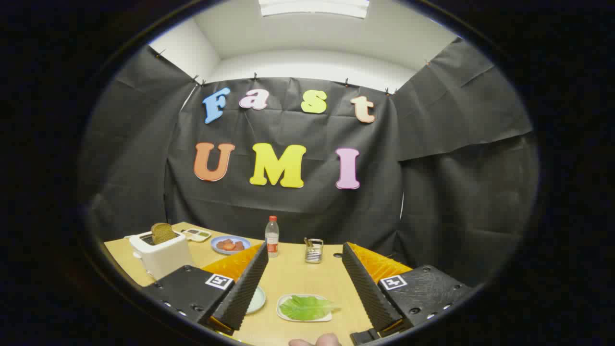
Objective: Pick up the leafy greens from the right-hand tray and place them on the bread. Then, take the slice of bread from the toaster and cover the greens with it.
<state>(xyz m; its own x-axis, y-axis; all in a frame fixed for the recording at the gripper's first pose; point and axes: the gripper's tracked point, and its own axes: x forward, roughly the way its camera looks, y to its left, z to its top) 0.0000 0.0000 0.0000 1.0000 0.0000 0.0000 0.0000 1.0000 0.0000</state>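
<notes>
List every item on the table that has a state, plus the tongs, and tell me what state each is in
tongs: open, holding nothing
leafy greens: lying flat on the white tray, between the fingers
toaster: bread slice standing up out of its slot
bottle: upright, capped
blue plate: holding reddish food
metal holder: upright

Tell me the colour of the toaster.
White toaster, gripper view; the tongs stand open.
</notes>
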